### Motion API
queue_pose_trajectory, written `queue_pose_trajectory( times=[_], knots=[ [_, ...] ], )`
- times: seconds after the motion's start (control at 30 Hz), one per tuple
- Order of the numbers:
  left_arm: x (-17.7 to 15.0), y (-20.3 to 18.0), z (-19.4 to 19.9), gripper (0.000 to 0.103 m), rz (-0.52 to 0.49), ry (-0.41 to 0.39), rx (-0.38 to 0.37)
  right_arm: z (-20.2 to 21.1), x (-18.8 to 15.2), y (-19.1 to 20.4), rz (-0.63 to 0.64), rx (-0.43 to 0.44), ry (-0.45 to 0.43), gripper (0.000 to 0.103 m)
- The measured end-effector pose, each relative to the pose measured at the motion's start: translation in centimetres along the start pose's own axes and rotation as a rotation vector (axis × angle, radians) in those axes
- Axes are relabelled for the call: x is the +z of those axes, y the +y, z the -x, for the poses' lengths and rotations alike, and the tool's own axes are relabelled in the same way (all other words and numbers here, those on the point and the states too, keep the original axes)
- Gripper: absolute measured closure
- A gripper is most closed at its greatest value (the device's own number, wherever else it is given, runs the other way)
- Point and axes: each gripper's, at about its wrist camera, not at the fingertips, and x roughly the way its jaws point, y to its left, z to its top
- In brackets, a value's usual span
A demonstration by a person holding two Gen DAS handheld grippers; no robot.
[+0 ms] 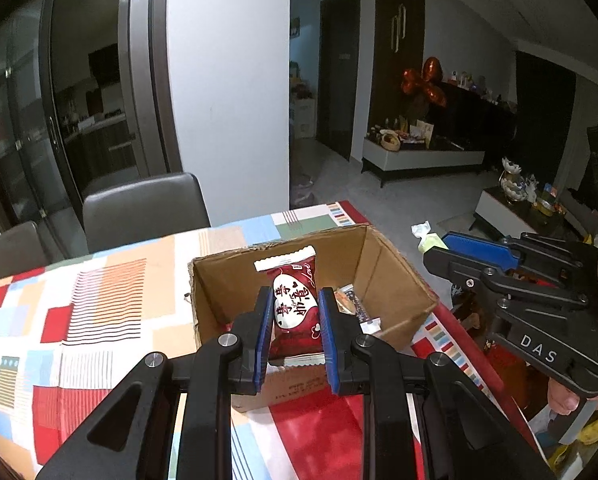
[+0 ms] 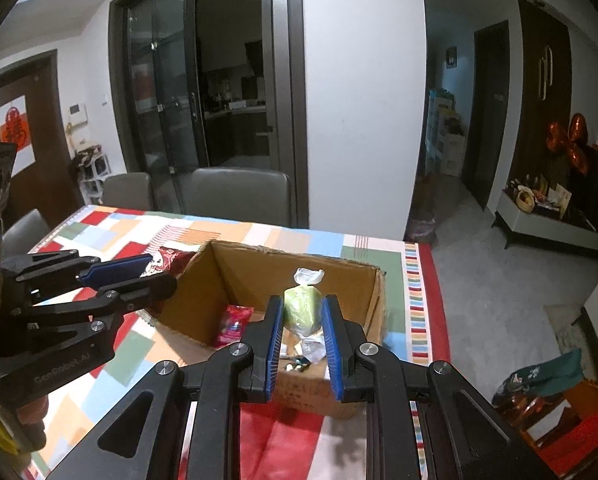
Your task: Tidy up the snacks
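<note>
The cardboard box stands open on the bench, which is covered with a patchwork cloth of red, orange, blue and white blocks.

The left claw hangs over the near edge of the box, its blue pads closed narrow on a red snack packet with white ends and white lettering. The packet stands upright between the pads, its top poking up above them and over the box opening.

The right claw is also over the near edge of the box, to the right of the left one. It is clamped on a small green sweet in clear wrap, whose twisted plastic top sticks up above the pads.

Inside the box, on its floor, lie a few things already: a pink-red packet toward the left wall, and some small wrapped snacks near the middle.

Beyond the box, on the far side of the bench, grey chairs are pushed up against it.
</note>
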Motion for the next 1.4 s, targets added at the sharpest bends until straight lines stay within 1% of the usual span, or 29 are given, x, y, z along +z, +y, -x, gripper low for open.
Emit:
queue_pose_trajectory(
  times=[0.1, 0.2, 0.27, 0.33, 0.37, 0.4, 0.47, 0.5, 0.57, 0.63, 0.7, 0.73, 0.8, 0.87, 0.93, 1.0, 1.1, 1.2, 1.33, 1.4],
  knots=[
    [0.6, 0.5, -1.3, 0.080, 0.019, 0.028, -0.004, -1.3, 0.7, -0.4, -0.009, -0.011, 0.026, 0.082],
    [1.0, 0.9, -2.3, 0.079, 0.027, 0.048, 0.009, -2.1, 1.2, -0.6, -0.016, -0.029, 0.043, 0.082],
    [1.1, 1.1, -2.7, 0.075, 0.038, 0.051, 0.025, -2.5, 1.4, -1.0, -0.035, -0.047, 0.051, 0.081],
    [1.3, 1.1, -2.7, 0.060, 0.040, 0.041, 0.044, -2.9, 1.6, -1.2, -0.039, -0.072, 0.070, 0.068],
    [1.2, 1.0, -2.5, 0.057, 0.035, 0.030, 0.053, -3.0, 1.6, -1.2, -0.043, -0.085, 0.077, 0.058],
    [1.2, 1.1, -2.3, 0.052, 0.033, 0.020, 0.063, -2.9, 1.5, -1.3, -0.048, -0.098, 0.078, 0.055],
    [0.9, 1.0, -1.6, 0.046, 0.038, 0.004, 0.083, -2.5, 1.4, -1.3, -0.048, -0.108, 0.079, 0.053],
    [0.7, 0.9, -1.2, 0.042, 0.037, -0.001, 0.086, -2.4, 1.3, -1.3, -0.048, -0.108, 0.085, 0.049],
    [0.4, 0.8, -0.3, 0.036, 0.032, -0.016, 0.106, -1.8, 1.2, -1.1, -0.050, -0.108, 0.083, 0.045],
    [0.1, 0.7, 0.5, 0.028, 0.036, -0.031, 0.129, -1.0, 1.0, -0.9, -0.046, -0.110, 0.075, 0.040],
    [-0.3, 0.7, 1.6, 0.026, 0.043, -0.049, 0.138, -0.2, 0.6, -0.6, -0.049, -0.105, 0.063, 0.037],
    [-0.5, 0.7, 2.0, 0.023, 0.047, -0.054, 0.141, 0.2, 0.5, -0.5, -0.050, -0.104, 0.058, 0.037],
    [-1.1, 0.6, 2.9, 0.020, 0.061, -0.062, 0.142, 1.1, 0.2, -0.3, -0.052, -0.098, 0.049, 0.032],
    [-1.7, 0.5, 3.9, 0.020, 0.069, -0.079, 0.146, 2.2, -0.4, 0.1, -0.052, -0.093, 0.033, 0.031],
    [-2.5, 0.5, 4.9, 0.016, 0.075, -0.096, 0.152, 3.3, -0.9, 0.5, -0.046, -0.094, 0.018, 0.030],
    [-3.3, 0.3, 5.9, 0.015, 0.082, -0.104, 0.136, 4.1, -1.4, 1.0, -0.041, -0.095, 0.005, 0.027],
    [-4.6, -0.1, 7.3, 0.014, 0.086, -0.118, 0.140, 5.9, -2.6, 1.9, -0.024, -0.104, -0.028, 0.024],
    [-6.2, -0.5, 9.0, 0.010, 0.080, -0.153, 0.166, 7.5, -4.0, 2.5, -0.018, -0.120, -0.064, 0.019],
    [-8.0, -1.7, 11.0, 0.005, 0.049, -0.198, 0.198, 9.7, -5.7, 2.9, -0.031, -0.121, -0.110, 0.019],
    [-8.9, -2.2, 12.1, 0.002, 0.040, -0.221, 0.207, 10.8, -6.5, 3.2, -0.038, -0.119, -0.132, 0.016]
  ],
)
